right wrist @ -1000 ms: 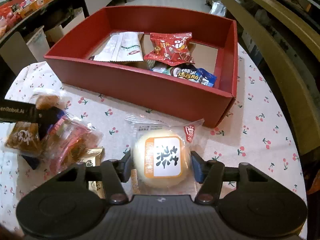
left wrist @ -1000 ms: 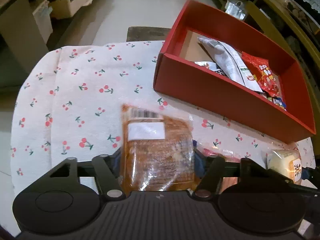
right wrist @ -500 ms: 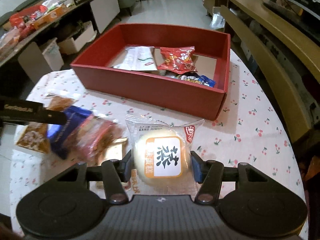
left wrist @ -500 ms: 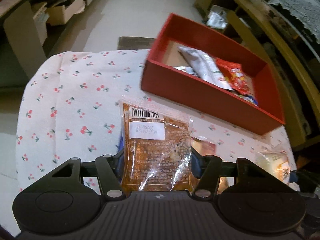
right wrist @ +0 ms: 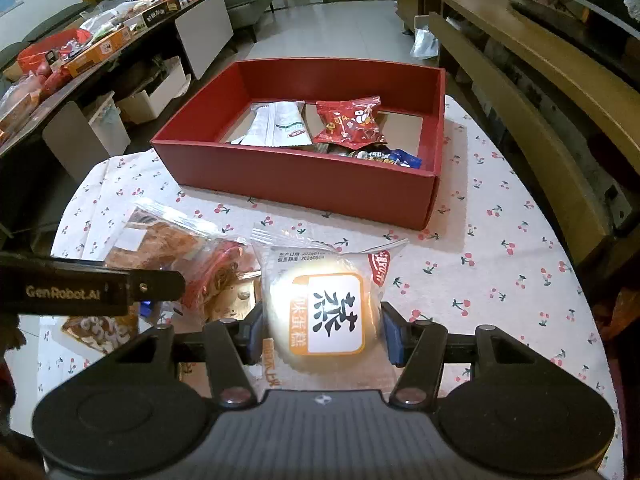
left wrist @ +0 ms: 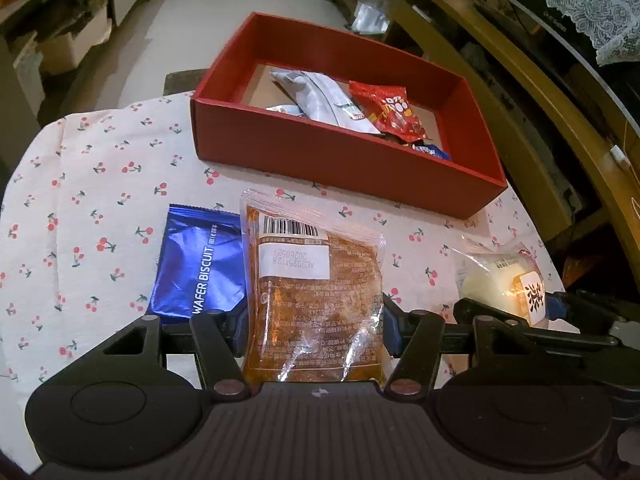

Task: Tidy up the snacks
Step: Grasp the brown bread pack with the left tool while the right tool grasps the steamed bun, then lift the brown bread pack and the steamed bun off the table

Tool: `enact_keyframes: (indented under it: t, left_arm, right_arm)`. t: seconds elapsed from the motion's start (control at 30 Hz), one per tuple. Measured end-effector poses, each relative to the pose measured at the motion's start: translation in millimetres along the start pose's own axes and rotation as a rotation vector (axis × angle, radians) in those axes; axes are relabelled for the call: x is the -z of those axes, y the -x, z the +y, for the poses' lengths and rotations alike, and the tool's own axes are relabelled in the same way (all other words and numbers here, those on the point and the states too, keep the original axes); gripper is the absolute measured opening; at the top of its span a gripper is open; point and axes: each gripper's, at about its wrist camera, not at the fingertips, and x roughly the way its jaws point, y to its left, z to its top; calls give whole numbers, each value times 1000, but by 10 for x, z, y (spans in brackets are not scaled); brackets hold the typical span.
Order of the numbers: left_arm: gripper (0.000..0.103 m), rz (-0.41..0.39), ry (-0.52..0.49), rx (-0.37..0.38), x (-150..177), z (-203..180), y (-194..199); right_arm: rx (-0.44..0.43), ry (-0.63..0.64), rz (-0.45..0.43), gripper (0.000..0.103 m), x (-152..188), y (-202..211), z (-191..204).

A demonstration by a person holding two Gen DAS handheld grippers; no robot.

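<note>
Lower edges of both held packets were cut off behind the tool bodies, and several wrappers by the red box's [right wrist: 304,184] near wall were half hidden. The left tool [left wrist: 314,330] pinched a clear packet of brown snack [left wrist: 314,292], its long axis running from 6 to 12 o'clock with the barcode end at 12, toward the box. The right tool [right wrist: 320,336] pinched a round cake in a clear wrapper [right wrist: 324,312], its crimped end also pointing to 12. A blue wafer biscuit pack [left wrist: 198,264] lay on the table at 9 o'clock from the brown packet, partly under it. Inside the box lay a white sachet [right wrist: 280,124] and a red bag [right wrist: 348,122]. The table wore a white cloth printed with cherries [right wrist: 500,264]. At 10 o'clock in the right view stood a cluttered sideboard [right wrist: 100,52]; at 2 o'clock ran a wooden bench [right wrist: 540,64], over pale floor tiles [right wrist: 340,28].
</note>
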Motion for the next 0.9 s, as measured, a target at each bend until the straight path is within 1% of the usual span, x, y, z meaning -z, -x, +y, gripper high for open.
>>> enact_keyframes:
  t: [0.4, 0.9]
  left_arm:
    - [66, -13, -19, 10, -43, -119, -14]
    - [65, -62, -27, 14, -103, -189, 111]
  right_arm:
    - [-32, -16, -21, 77, -94, 25, -13]
    - [-49, -34, -71, 77, -172, 155, -37]
